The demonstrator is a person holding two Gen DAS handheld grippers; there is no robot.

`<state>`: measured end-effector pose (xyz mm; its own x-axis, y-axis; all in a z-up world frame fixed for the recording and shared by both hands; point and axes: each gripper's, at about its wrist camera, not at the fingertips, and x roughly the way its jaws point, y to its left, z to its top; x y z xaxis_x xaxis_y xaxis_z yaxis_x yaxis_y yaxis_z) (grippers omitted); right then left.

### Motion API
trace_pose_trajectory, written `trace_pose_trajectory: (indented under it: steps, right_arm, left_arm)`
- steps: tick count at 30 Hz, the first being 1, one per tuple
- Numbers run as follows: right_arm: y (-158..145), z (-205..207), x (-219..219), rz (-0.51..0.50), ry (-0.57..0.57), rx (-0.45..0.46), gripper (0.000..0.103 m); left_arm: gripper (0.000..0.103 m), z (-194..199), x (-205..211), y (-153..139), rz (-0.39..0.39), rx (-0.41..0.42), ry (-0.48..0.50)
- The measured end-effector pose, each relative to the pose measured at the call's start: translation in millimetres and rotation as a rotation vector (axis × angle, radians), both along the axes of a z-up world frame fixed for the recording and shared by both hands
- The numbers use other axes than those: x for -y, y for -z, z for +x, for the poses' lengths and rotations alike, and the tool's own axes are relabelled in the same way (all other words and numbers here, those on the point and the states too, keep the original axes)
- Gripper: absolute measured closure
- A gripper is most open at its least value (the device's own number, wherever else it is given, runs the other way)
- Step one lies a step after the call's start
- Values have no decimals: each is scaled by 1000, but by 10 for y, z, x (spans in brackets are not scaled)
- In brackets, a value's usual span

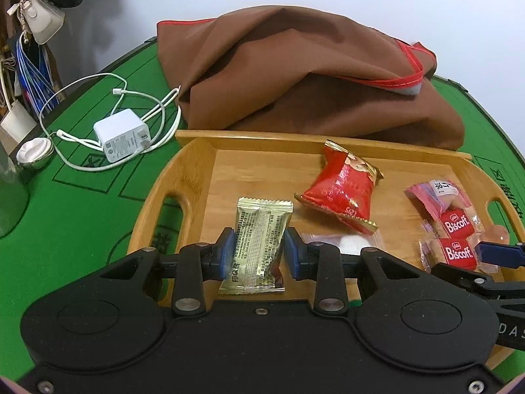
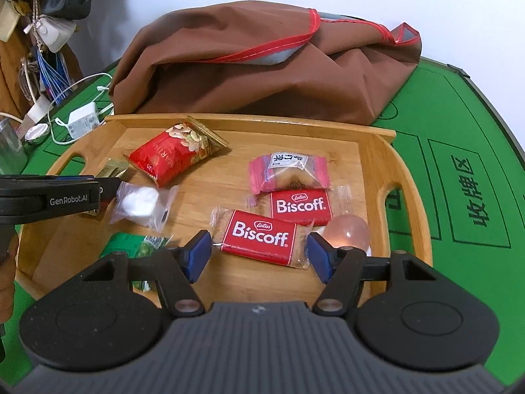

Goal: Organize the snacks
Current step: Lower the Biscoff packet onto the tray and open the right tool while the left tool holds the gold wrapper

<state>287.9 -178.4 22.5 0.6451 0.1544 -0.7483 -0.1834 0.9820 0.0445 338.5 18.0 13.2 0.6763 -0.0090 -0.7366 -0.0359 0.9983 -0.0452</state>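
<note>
The left gripper (image 1: 259, 252) clenches a light, crinkly gold foil sachet (image 1: 256, 246) across its middle; the right gripper (image 2: 259, 256) straddles a brittle red Biscoff packet (image 2: 261, 235), released.

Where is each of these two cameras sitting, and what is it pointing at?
Left wrist view: sits on the left gripper, looking down its fingers at the gold packet it clamps; the right gripper's tip shows at the right edge.
Right wrist view: sits on the right gripper, its jaws either side of a Biscoff packet; the left gripper crosses in.
Both share the wooden tray, brown bag and red snack bag.
</note>
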Motion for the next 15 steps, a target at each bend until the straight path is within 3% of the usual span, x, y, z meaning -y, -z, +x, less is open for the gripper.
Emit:
trace_pose_trajectory:
  steps: [9, 15]
  right_arm:
    - [24, 84, 2, 4, -12, -5, 26]
    - [8, 64, 31, 28, -13, -3, 22]
  left_arm:
    - [72, 96, 13, 11, 25, -2, -10]
    - [60, 51, 31, -26, 36, 19, -6]
